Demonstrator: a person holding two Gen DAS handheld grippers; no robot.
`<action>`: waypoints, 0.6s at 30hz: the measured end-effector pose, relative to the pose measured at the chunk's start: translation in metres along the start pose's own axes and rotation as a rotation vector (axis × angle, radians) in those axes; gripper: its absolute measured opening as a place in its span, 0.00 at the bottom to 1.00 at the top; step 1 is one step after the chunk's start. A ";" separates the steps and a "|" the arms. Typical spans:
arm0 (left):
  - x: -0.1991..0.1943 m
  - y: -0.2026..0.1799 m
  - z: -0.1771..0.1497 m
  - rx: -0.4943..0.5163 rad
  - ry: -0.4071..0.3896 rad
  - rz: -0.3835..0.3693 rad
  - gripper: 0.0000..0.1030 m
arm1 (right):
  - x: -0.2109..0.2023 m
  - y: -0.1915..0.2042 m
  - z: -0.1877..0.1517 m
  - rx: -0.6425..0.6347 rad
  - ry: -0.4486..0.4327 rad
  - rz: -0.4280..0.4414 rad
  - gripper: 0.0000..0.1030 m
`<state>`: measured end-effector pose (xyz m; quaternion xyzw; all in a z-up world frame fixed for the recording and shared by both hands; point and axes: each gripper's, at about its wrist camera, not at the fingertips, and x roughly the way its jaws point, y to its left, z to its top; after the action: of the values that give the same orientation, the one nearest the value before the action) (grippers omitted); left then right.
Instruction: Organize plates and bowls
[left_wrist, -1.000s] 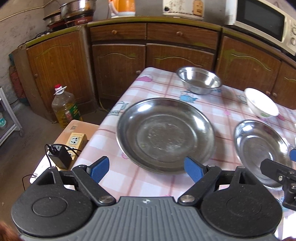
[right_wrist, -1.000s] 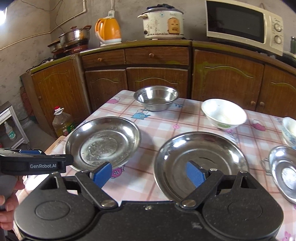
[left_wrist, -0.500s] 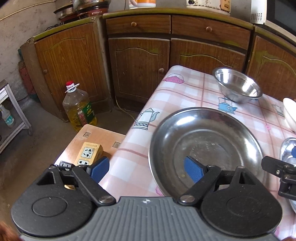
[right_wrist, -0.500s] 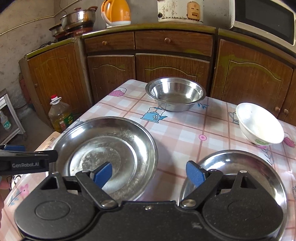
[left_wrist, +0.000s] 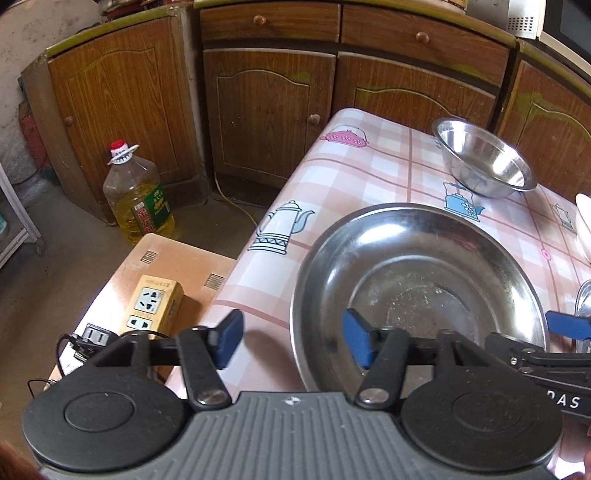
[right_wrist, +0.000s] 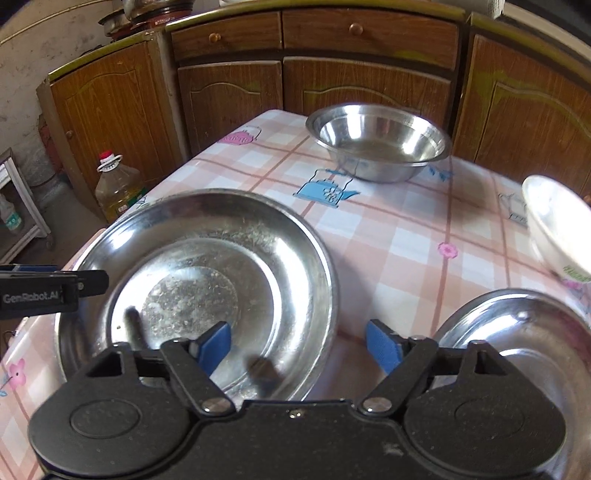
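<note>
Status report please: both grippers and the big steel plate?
Left gripper astride big steel plate's left rim, closing, no grip. Right gripper astride right rim, closing. Nothing blocking.

A: Large round steel plate (right_wrist: 207, 258)?
B: Upright, near the table's left edge.
A: Deep steel bowl (right_wrist: 376, 140)?
B: Upright, far side.
A: White ceramic bowl (right_wrist: 554, 229)?
B: Right side, beyond the smaller steel plate (right_wrist: 517, 325).

- Two steel plates: large plate (right_wrist: 207, 273), smaller plate (right_wrist: 517, 332)
- One steel bowl (right_wrist: 380, 140)
- One white bowl (right_wrist: 554, 232)
- One oil bottle (left_wrist: 136, 195)
- Two grippers: left gripper (left_wrist: 291, 338), right gripper (right_wrist: 299, 349)
</note>
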<state>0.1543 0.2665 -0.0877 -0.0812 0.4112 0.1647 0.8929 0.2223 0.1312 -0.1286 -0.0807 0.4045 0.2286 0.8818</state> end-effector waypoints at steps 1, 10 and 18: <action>0.001 -0.001 -0.001 0.004 0.003 -0.003 0.44 | 0.001 -0.001 -0.001 0.008 0.006 0.016 0.76; 0.000 -0.003 -0.002 0.003 -0.009 -0.032 0.19 | -0.003 -0.010 -0.004 0.075 -0.021 0.016 0.33; -0.029 -0.010 0.001 0.039 -0.080 -0.022 0.18 | -0.034 -0.015 -0.008 0.100 -0.084 0.026 0.30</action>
<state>0.1414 0.2510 -0.0647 -0.0616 0.3776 0.1501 0.9117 0.2051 0.1036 -0.1089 -0.0217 0.3791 0.2226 0.8979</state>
